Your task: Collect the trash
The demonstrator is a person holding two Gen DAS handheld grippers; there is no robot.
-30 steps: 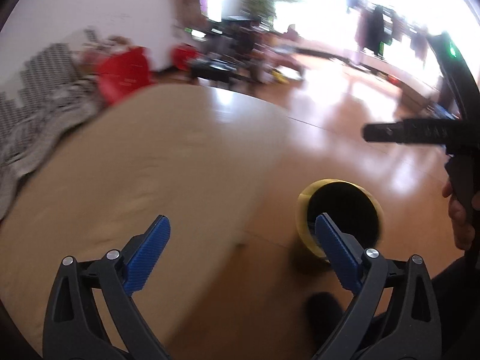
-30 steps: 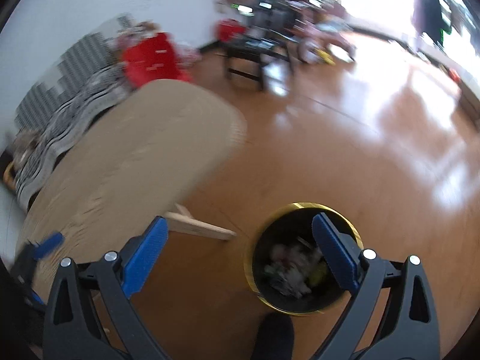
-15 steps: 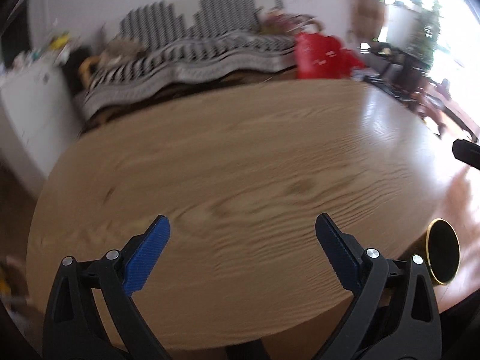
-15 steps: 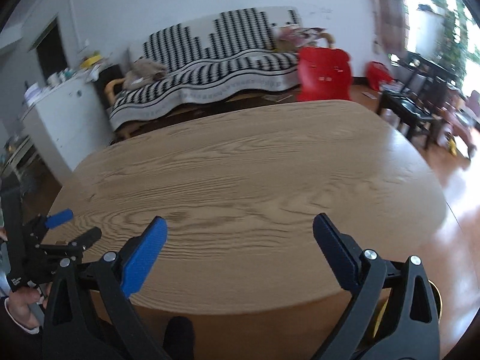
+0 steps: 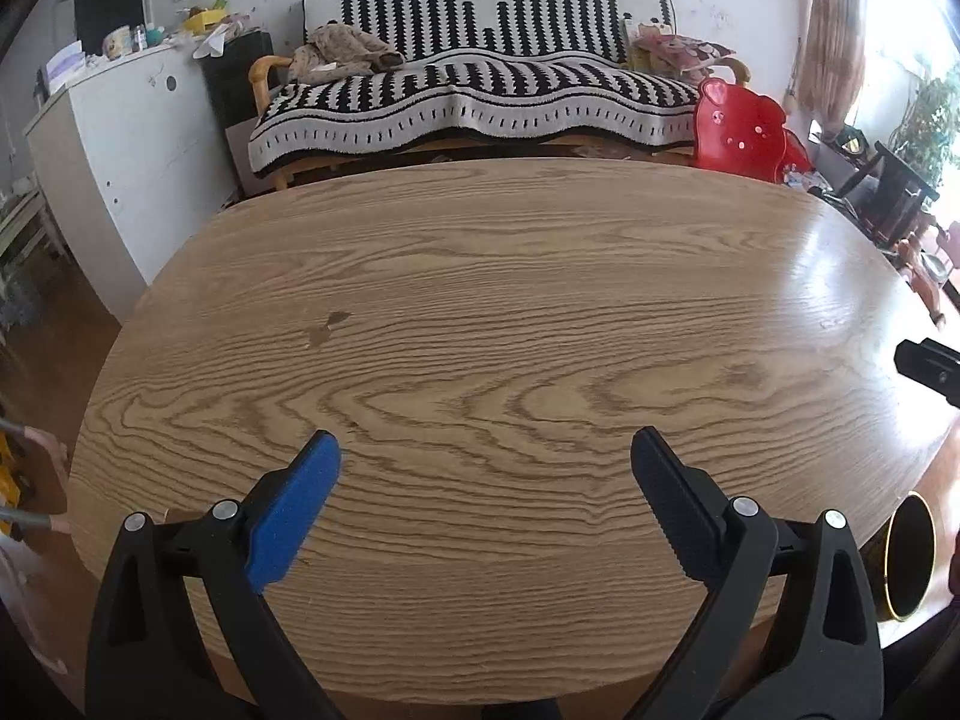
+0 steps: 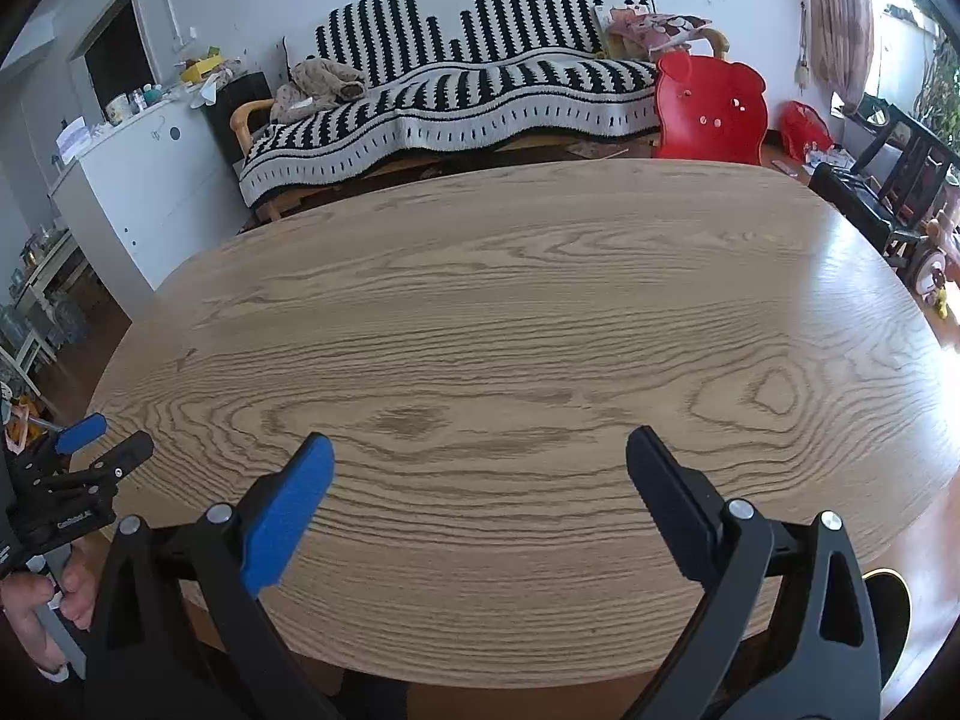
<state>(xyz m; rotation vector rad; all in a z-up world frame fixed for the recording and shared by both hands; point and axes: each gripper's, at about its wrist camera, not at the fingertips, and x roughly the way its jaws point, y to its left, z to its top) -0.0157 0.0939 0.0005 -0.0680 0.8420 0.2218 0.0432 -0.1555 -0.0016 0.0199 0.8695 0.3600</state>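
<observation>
Above the wooden table (image 5: 480,312), I hold my left gripper (image 5: 483,480) and right gripper (image 6: 477,477), both with jaws spread apart, gripping nothing. Trash bin (image 5: 909,558) sits on floor beside table's right edge.

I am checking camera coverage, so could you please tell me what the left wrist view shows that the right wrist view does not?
Only the left wrist view shows the left tongs up close and a tip of the right tongs at its right edge.

Only the right wrist view shows a hand holding the left tongs at its left edge, and a dark doorway.

Both show open, empty tongs over the bare wooden table, the yellow-rimmed bin beside it, the striped sofa and the red bear-shaped chair.
</observation>
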